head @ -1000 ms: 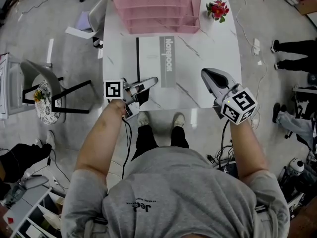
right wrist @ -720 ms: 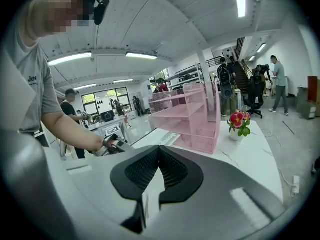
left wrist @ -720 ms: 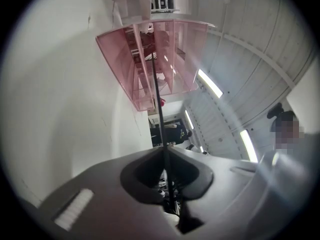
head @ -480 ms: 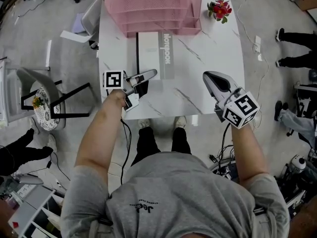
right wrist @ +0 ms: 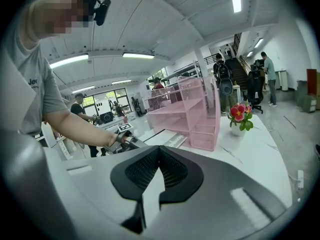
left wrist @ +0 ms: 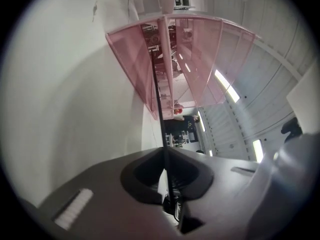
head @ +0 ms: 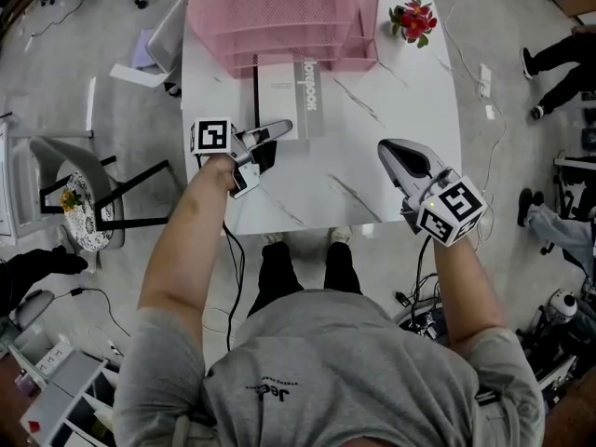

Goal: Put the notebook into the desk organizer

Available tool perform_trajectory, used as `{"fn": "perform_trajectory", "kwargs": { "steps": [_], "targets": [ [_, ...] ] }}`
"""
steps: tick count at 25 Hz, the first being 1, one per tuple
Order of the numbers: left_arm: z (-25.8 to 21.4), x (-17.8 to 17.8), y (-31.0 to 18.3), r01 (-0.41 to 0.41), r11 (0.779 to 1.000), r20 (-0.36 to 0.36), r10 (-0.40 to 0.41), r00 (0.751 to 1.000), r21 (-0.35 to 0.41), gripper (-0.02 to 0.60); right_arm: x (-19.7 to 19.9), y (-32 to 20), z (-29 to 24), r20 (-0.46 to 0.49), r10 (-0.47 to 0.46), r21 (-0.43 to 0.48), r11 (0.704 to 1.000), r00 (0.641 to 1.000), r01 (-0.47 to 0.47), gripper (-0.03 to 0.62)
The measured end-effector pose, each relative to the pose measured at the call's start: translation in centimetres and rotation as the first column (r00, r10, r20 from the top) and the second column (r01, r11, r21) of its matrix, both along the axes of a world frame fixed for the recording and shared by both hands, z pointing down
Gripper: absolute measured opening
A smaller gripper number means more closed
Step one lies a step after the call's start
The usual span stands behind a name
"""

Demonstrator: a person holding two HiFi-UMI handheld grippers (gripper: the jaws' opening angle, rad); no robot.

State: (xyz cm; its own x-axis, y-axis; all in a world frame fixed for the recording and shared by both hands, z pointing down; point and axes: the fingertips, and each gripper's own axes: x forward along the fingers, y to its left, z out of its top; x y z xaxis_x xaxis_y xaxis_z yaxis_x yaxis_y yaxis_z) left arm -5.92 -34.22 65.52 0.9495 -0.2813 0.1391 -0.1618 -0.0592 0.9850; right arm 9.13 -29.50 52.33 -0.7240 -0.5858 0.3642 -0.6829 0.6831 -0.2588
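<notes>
A pink mesh desk organizer (head: 279,12) stands at the table's far edge. The grey-and-white notebook (head: 291,101) lies flat, and its far end is tucked under the organizer's lowest tier. My left gripper (head: 279,128) is shut on the notebook's near left corner. In the left gripper view the notebook (left wrist: 161,119) shows as a thin dark edge running from between the closed jaws of the left gripper (left wrist: 164,151) up to the organizer (left wrist: 172,59). My right gripper (head: 387,146) is shut and holds nothing, low over the front right of the table. The right gripper (right wrist: 159,149) faces the organizer (right wrist: 192,119).
A small pot of red flowers (head: 411,17) stands at the far right of the white marble table (head: 391,91). A chair (head: 88,180) stands on the floor to the left. People stand at the right (head: 559,59), and cables lie on the floor.
The notebook has slid away from me, further under the organizer, so less of it shows. My left gripper moved with it toward the organizer. The right gripper has hardly moved.
</notes>
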Motion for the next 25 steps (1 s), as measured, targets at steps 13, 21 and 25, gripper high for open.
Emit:
{"fn": "perform_trajectory", "kwargs": {
  "steps": [13, 21, 25],
  "targets": [
    [1.0, -0.4, -6.6, 0.004, 1.000, 0.159, -0.007, 0.987, 0.022, 0.066, -0.1, -0.6, 1.0, -0.004, 0.001, -0.024, 1.000, 1.000, -0.001, 0.002],
    [1.9, -1.1, -9.3, 0.020, 0.998, 0.287, -0.036, 0.957, 0.060, 0.067, -0.1, -1.2, 2.2, 0.004, -0.003, -0.035, 0.999, 1.000, 0.003, 0.002],
    [1.3, -1.2, -10.7, 0.044, 0.992, 0.309, -0.078, 0.948, 0.115, 0.069, -0.3, -1.4, 2.5, 0.006, -0.005, -0.042, 0.999, 1.000, 0.005, 0.002]
  ]
}}
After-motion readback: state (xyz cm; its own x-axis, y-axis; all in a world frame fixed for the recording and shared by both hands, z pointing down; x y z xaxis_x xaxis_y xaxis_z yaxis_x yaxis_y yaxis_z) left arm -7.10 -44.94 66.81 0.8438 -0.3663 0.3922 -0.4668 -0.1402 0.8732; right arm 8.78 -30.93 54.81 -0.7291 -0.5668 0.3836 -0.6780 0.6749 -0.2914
